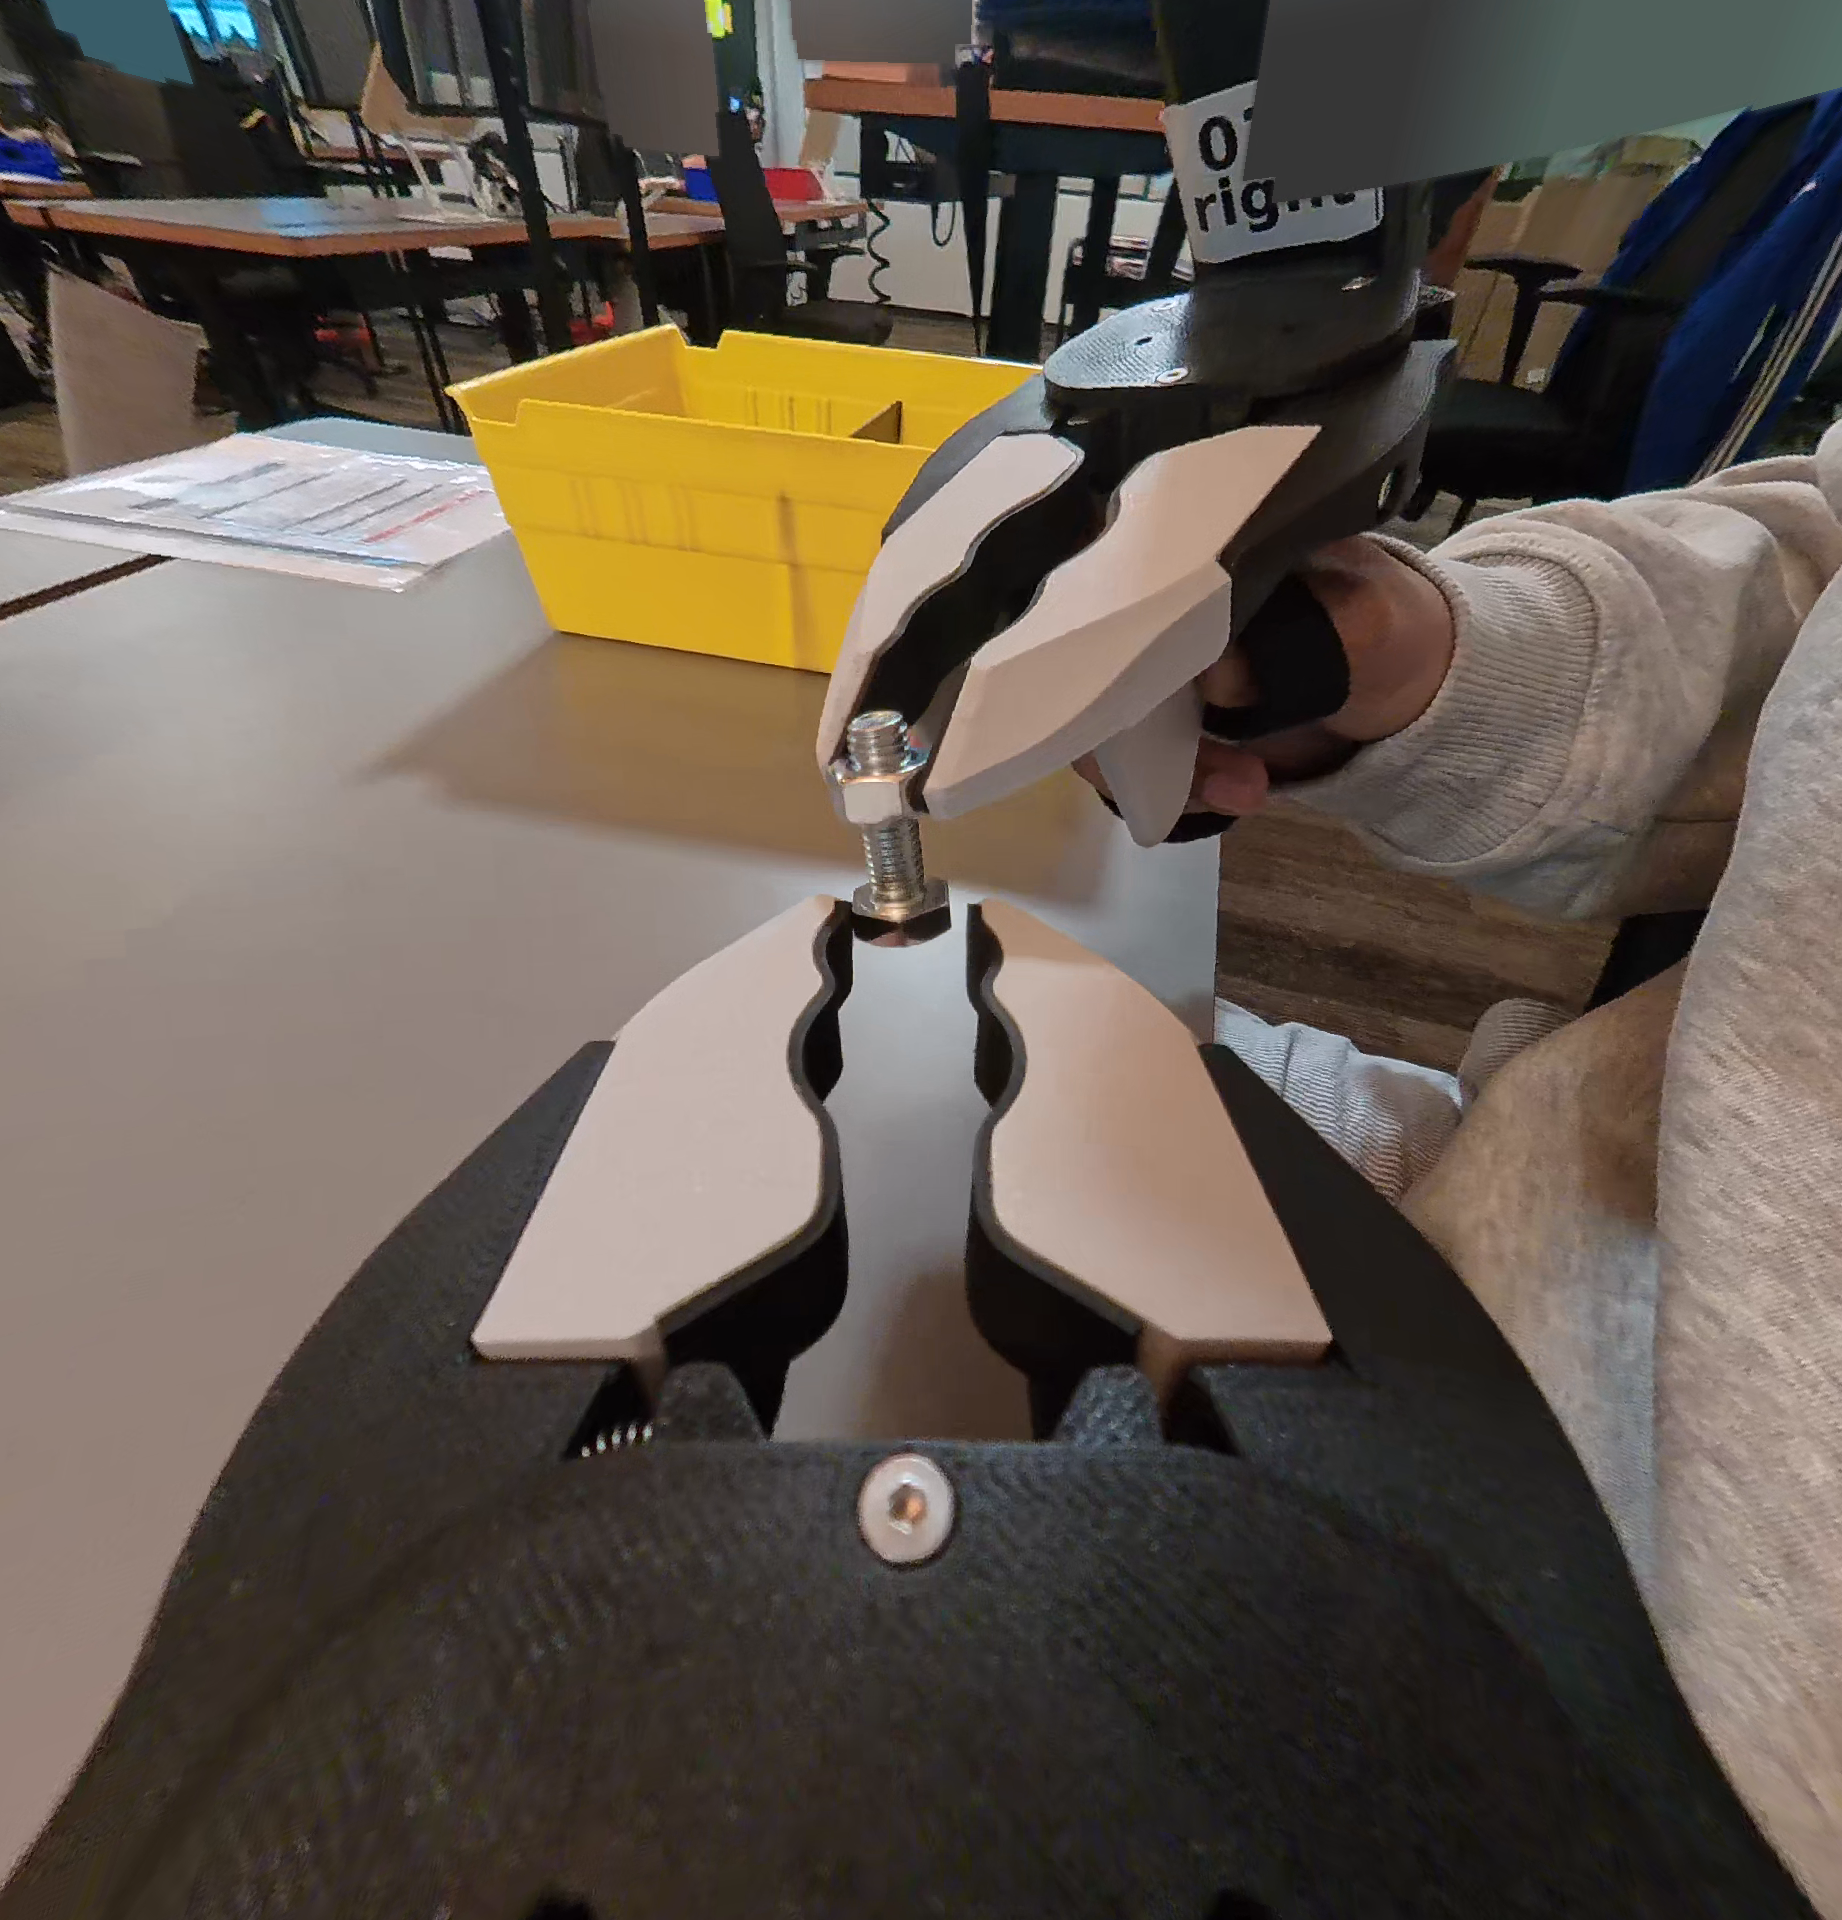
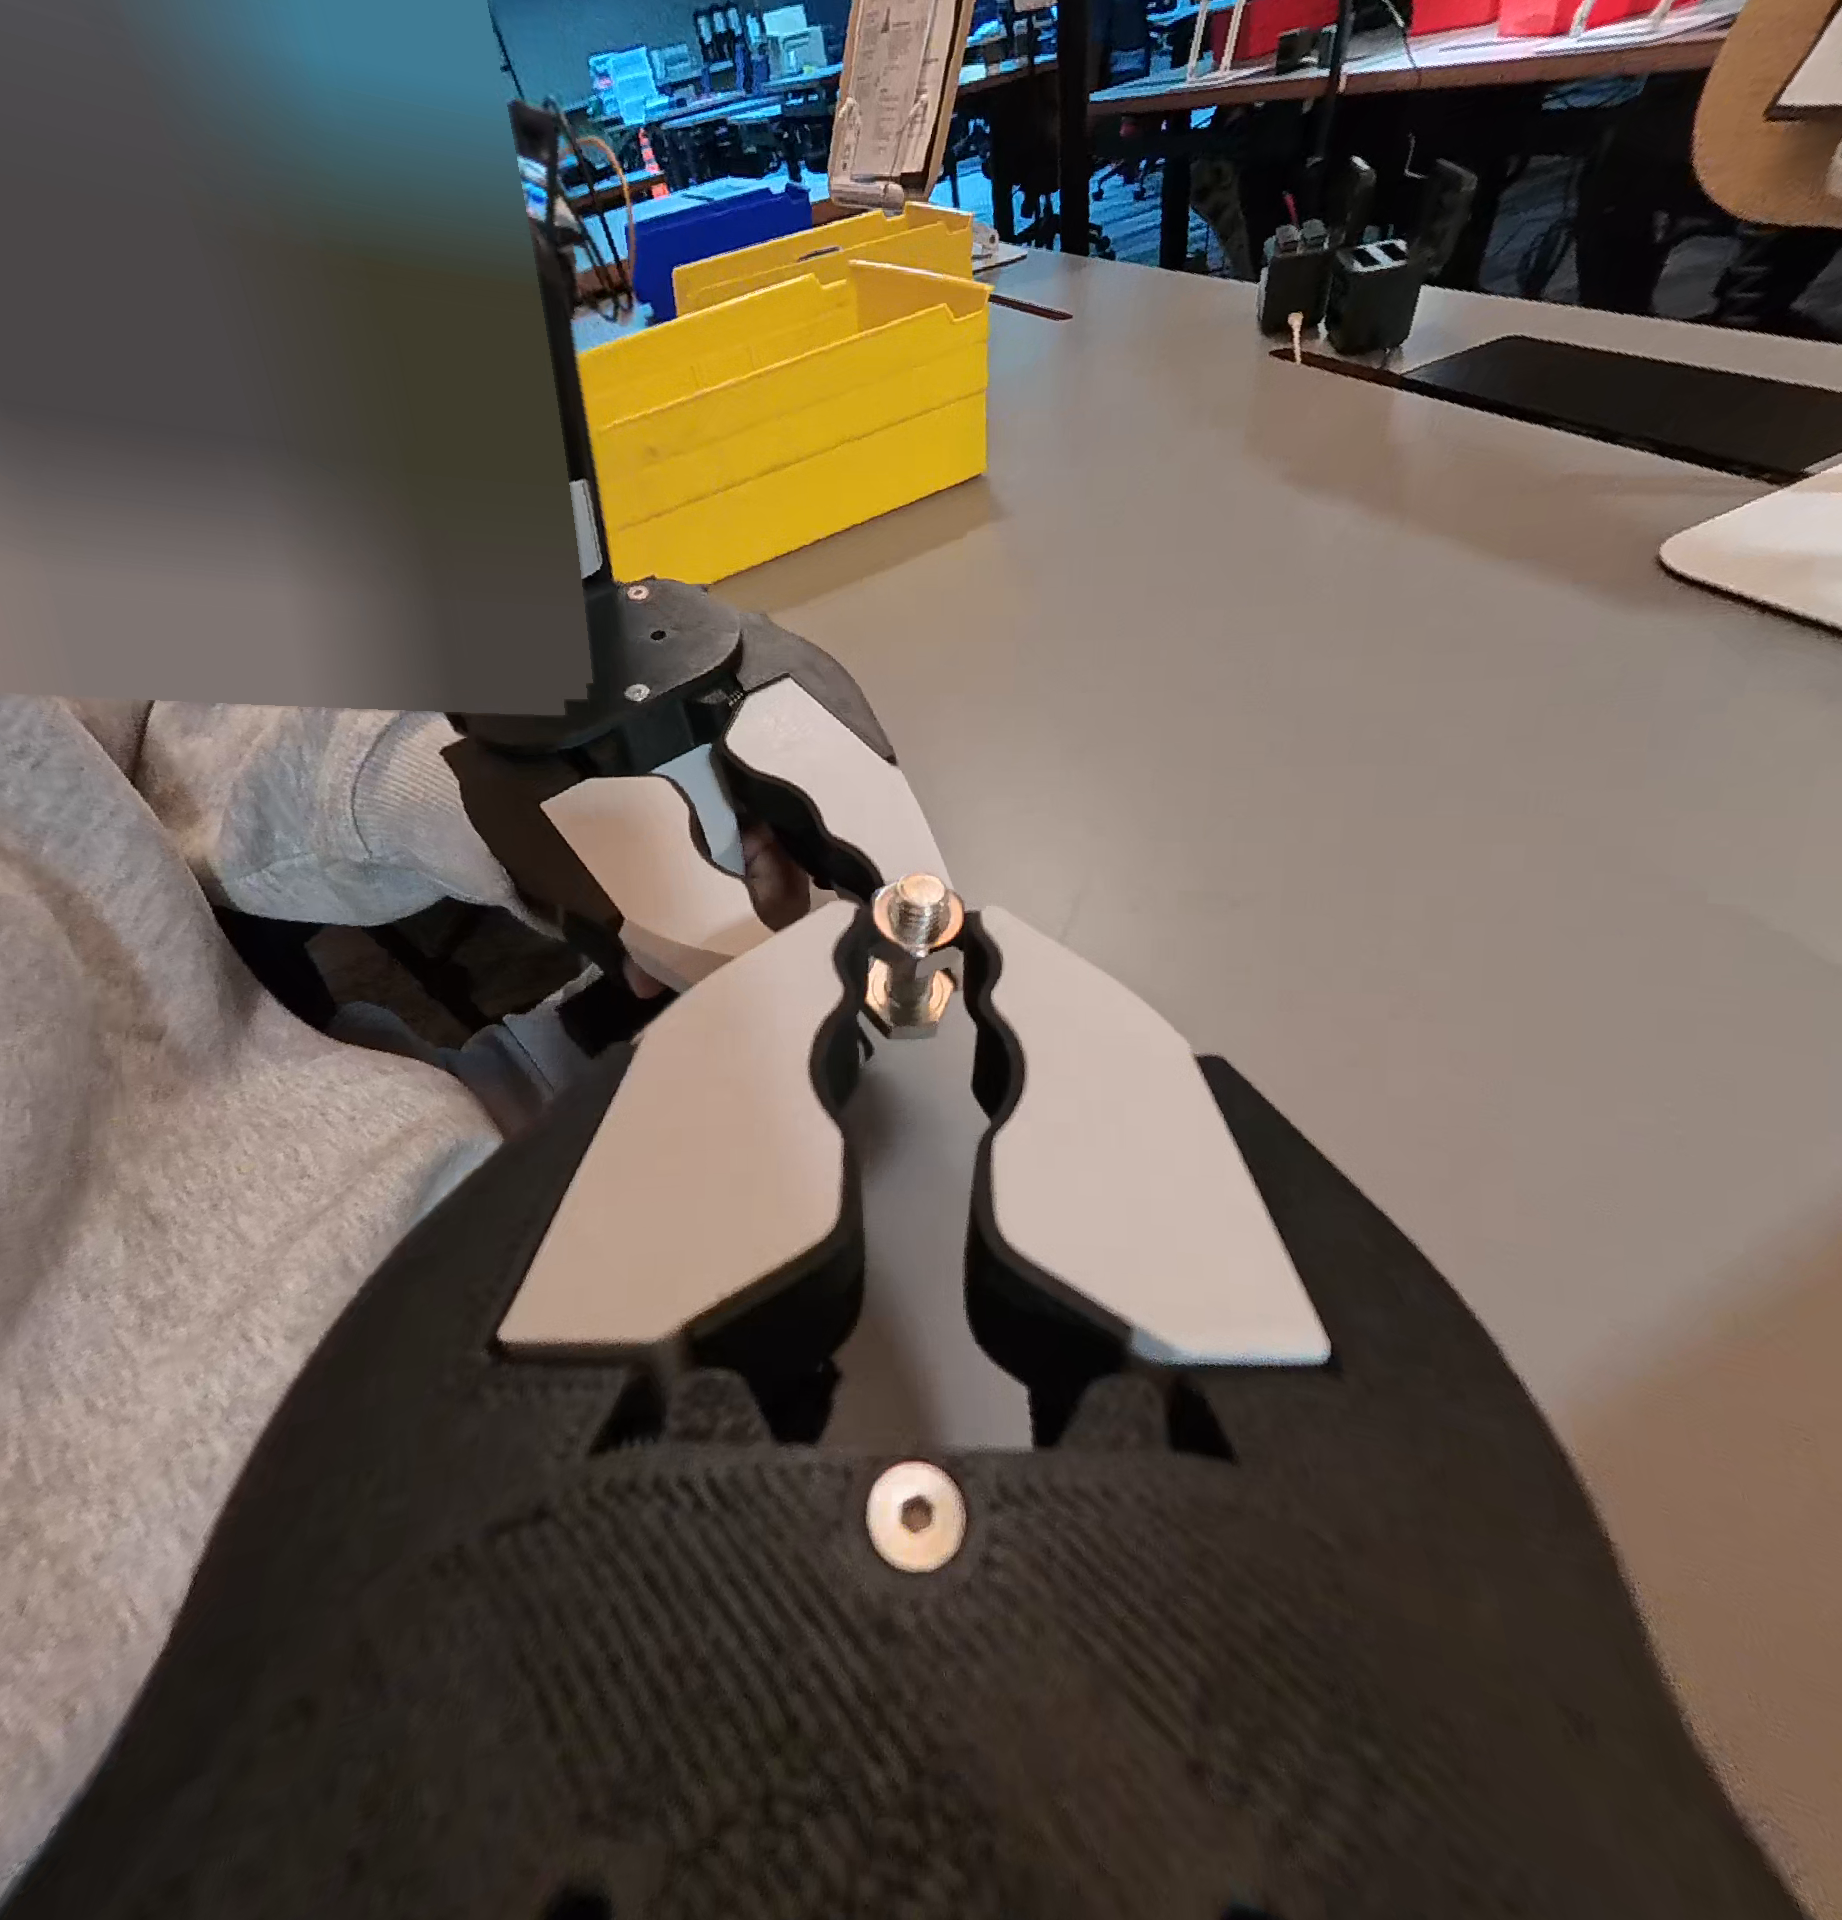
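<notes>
Right gripper (image 1: 881, 774) pinching hex nut (image 1: 875, 798), threaded steel bolt (image 1: 893, 862).

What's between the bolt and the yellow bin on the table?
Only bare grey table lies between the bolt and the yellow bin, as the left wrist view shows. The right gripper grips the nut on the bolt from above.

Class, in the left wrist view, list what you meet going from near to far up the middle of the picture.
Left hand-held gripper → hexagonal steel bolt head → threaded steel bolt shaft → steel hex nut held by the right hand-held gripper → yellow plastic bin on the grey table.
</notes>
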